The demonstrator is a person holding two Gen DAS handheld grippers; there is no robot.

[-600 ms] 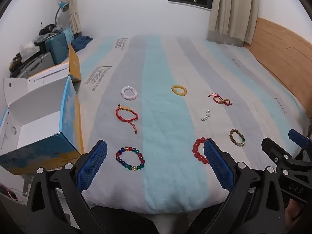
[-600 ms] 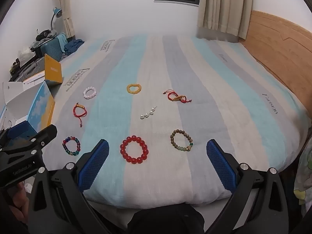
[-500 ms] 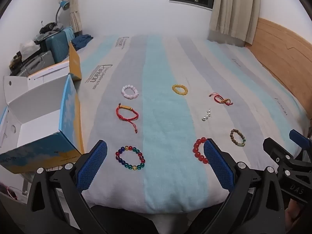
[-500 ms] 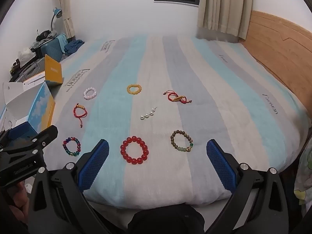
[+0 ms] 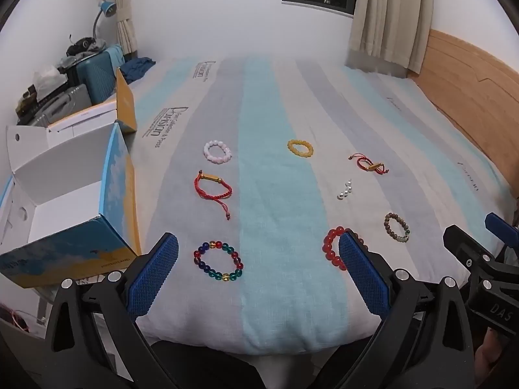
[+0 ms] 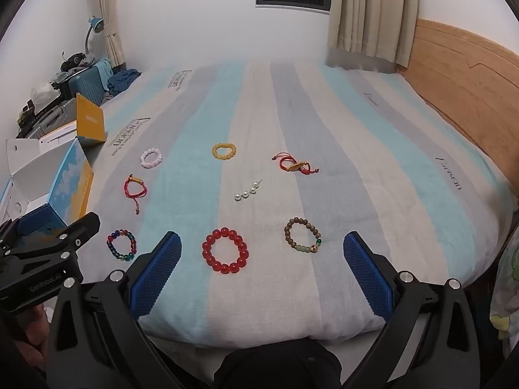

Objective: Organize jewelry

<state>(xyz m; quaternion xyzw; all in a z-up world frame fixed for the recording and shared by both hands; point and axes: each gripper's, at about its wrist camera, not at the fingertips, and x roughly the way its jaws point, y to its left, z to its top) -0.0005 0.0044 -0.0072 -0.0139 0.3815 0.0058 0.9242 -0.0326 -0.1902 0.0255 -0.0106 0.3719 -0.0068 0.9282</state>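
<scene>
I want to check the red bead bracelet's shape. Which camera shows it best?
The right wrist view: the red bead bracelet lies whole and unobstructed. In the left wrist view, a finger of the left tool hides part of it.

Spread apart, flat on the striped bed: red glass-bead bracelet, multicolour bead bracelet, brown wooden-bead bracelet, two red cord bracelets, pink and yellow bead bracelets, loose pearls.
</scene>
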